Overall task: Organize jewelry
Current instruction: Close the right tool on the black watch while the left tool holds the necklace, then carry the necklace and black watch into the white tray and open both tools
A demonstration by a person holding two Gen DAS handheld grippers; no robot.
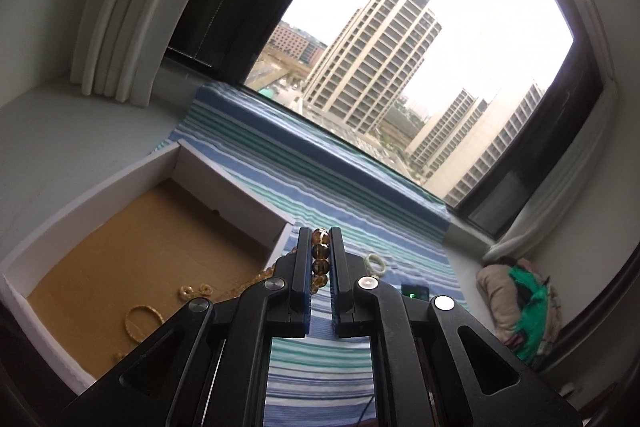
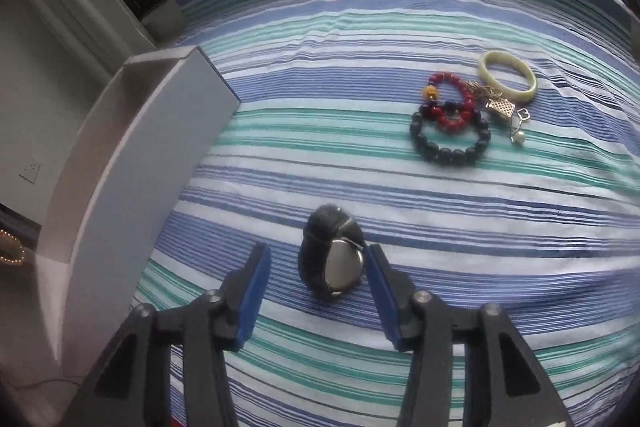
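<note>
Amber beaded bracelet [image 1: 320, 255] sits clamped between the left gripper [image 1: 320, 239]'s jaws, the white box [image 1: 100, 187] to its left. Right gripper [image 2: 316, 259] hangs open over the striped cloth [image 2: 360, 187], a black wristwatch [image 2: 332, 259] between its blue pads, the right one just beside the watch case.

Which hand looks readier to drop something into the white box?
Left, probably: its fingers are shut on the amber bead bracelet right beside the box; the right gripper is open around the watch.

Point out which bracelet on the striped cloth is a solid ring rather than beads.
The pale green bangle, farthest right in the pile. The red beaded bracelet and dark beaded bracelet beside it are strung beads.
</note>
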